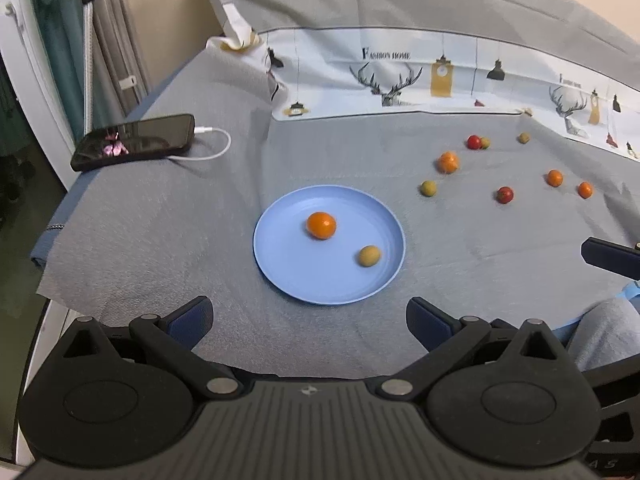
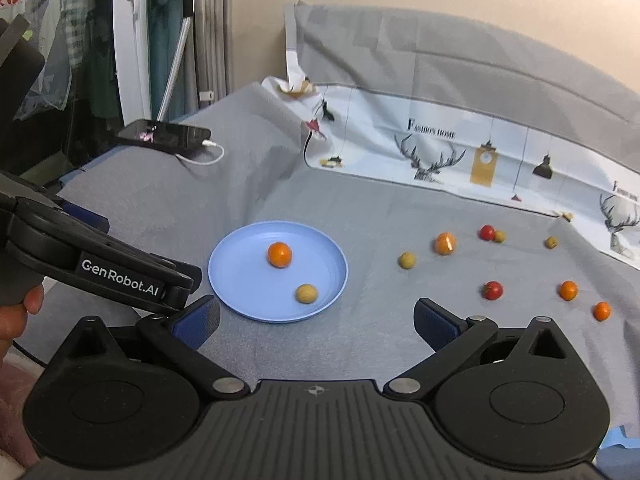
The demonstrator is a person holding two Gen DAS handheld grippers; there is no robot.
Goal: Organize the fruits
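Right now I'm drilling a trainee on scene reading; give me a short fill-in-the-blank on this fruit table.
1. The round blue plate holds ___ fruits.
2. The black phone is plugged into a ___ cable.
3. Both the left hand-held gripper and the right hand-held gripper are ___.
4. The cloth under the plate is ___.

Missing: two; white; open; grey

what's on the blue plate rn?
On the blue plate: one orange fruit and one yellow-green fruit, apart. The cloth under the plate is hidden.
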